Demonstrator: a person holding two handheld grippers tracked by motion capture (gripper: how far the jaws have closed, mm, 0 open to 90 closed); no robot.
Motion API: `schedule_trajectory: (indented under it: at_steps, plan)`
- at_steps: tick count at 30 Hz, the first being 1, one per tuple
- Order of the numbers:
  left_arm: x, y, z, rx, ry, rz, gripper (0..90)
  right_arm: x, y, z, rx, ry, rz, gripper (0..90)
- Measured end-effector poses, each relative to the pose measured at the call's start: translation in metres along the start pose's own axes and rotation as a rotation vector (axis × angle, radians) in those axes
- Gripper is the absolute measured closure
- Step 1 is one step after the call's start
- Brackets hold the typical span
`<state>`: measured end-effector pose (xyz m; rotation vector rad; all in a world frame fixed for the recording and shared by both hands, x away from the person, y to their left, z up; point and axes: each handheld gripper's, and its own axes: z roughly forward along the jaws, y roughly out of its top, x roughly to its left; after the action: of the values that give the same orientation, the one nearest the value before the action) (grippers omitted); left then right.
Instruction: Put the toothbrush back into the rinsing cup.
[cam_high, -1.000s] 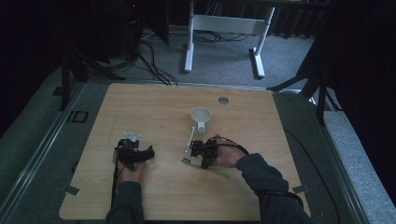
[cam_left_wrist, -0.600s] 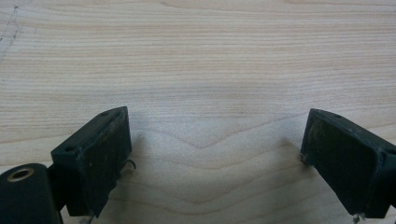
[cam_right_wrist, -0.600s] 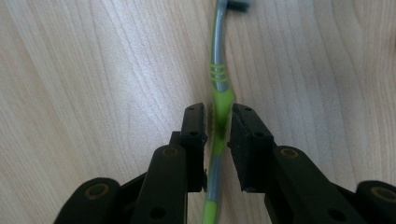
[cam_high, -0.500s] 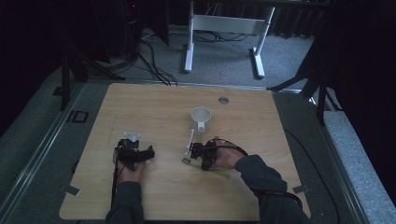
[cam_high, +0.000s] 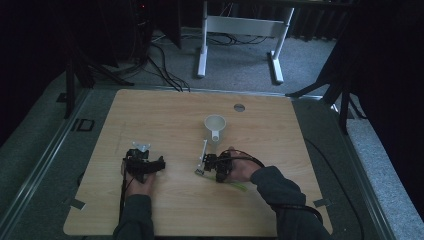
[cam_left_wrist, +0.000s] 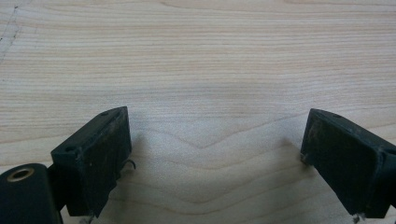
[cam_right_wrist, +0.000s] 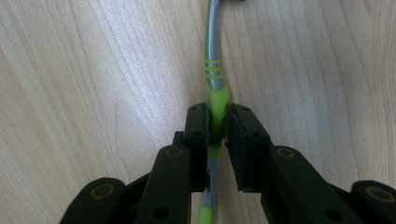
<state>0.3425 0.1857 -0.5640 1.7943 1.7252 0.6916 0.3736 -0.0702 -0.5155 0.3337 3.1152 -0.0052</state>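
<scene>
Spanning the scene, the light wooden table (cam_high: 165, 115) carries a small white plastic funnel-like cup (cam_high: 215, 125) near its centre. Left gripper (cam_left_wrist: 212, 154): jaws spread wide over bare wood, grasping nothing. Right gripper (cam_right_wrist: 217, 123): jaws have just been closing and now clamp the slim grey-and-green handled tool (cam_right_wrist: 214, 70), which lies on the table just below the cup.

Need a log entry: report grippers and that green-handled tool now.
Right gripper just closed on green-grey handle. Left gripper open, on bare table. White cup apart, beyond; nothing blocking.
</scene>
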Motion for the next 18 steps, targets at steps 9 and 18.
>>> schedule_trajectory:
  at_steps: [9, 18]
  plan:
    - [0.0, 0.0, 0.0, 0.0, 0.0, 0.0, 8.9, 0.0026, 0.002, 0.0025, 0.012, -0.018, -0.012, 80.6]
    - [0.0, 0.0, 0.0, 0.0, 0.0, 0.0, 8.9, 0.0018, 0.0009, -0.0062, -0.022, -0.017, 0.002, 82.2]
